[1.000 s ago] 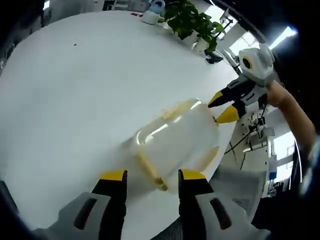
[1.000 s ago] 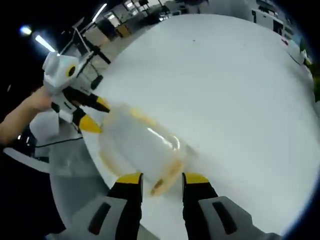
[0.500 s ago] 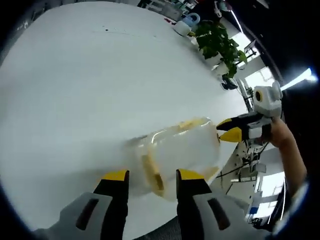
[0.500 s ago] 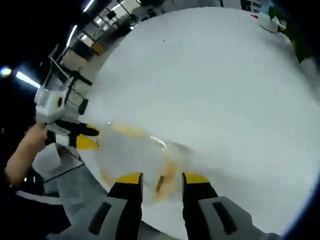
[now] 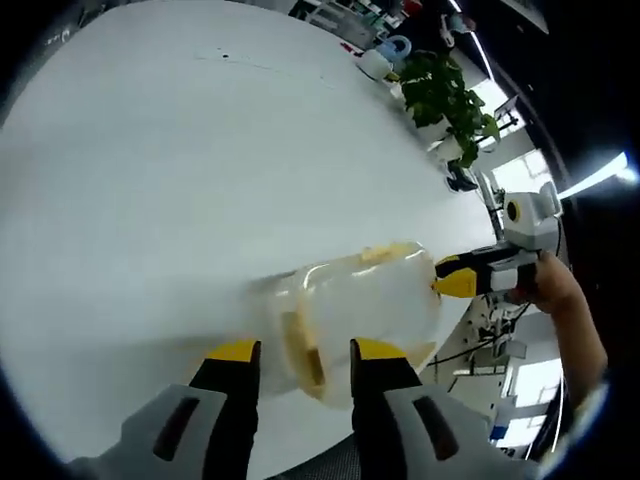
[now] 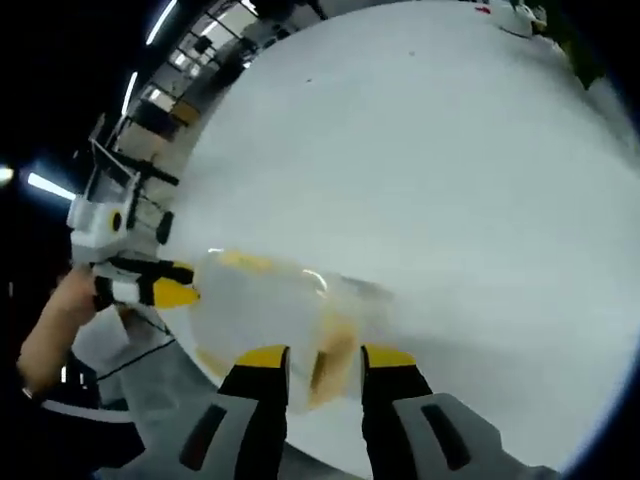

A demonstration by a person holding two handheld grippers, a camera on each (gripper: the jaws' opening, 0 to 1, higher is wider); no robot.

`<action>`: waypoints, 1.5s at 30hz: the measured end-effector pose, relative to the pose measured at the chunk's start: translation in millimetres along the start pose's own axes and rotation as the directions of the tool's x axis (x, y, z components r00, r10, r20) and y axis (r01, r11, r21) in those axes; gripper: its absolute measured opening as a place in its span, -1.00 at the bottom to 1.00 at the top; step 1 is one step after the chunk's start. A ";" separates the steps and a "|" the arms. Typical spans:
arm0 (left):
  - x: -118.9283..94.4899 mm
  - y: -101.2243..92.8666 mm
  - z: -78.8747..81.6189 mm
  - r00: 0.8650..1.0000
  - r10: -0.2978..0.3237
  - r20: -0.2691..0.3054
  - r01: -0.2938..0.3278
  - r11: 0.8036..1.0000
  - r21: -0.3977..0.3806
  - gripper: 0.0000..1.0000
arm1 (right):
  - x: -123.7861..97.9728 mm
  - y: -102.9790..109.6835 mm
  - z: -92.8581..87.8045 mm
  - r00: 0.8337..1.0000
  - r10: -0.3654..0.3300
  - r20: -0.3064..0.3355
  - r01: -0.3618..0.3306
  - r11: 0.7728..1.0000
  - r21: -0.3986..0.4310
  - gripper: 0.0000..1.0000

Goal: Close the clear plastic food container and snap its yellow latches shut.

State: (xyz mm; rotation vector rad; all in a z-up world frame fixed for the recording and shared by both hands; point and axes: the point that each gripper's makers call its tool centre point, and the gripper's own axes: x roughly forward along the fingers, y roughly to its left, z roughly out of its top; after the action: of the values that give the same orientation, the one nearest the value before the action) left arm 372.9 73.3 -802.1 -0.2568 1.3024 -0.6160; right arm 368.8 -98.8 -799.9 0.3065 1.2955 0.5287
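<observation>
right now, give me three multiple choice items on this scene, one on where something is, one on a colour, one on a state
1. Where does the clear container sit on the white table?
A. at its middle
B. near its edge
C. beside the plant

2. What colour are the tips of the left gripper?
A. yellow
B. red
C. blue

3. How do the jaws of the right gripper stand?
A. shut tight together
B. apart, with a gap between them
C. clamped on a cup

Answers: 1 B, the left gripper view shows the container by the table's rim, far from the potted plant. 2 A, both tips are yellow above grey bodies. 3 B, in the right gripper view the two tips stand apart with a yellow latch of the container seen between them.
</observation>
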 end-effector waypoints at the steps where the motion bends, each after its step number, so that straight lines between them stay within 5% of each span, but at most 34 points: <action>1: 0.4 0.0 0.1 1.000 -0.001 -0.001 0.001 1.000 -0.003 -0.31 | 0.5 3.8 0.3 1.000 0.020 -0.001 -0.020 1.000 -0.007 -0.56; 7: 2.1 -11.1 -1.1 0.998 -0.065 -0.003 0.064 0.997 -0.046 -0.52 | 0.4 3.2 0.5 1.000 0.008 -0.015 -0.008 0.999 -0.035 -0.57; 22: 3.8 -9.1 -5.5 0.995 -0.095 -0.002 0.093 0.983 -0.158 -0.56 | 2.2 3.7 0.1 0.999 -0.003 -0.049 0.001 0.999 -0.044 -0.59; 45: 8.8 -12.4 -6.4 0.994 -0.112 -0.008 0.109 0.980 -0.165 -0.60 | 3.7 8.4 -1.6 0.996 0.003 -0.088 -0.008 0.998 -0.060 -0.61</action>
State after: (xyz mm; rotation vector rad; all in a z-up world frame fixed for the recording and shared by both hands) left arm 364.6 59.4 -804.7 -0.4627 1.3642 -0.6065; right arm 366.3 -89.9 -799.2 0.2394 1.3612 0.5903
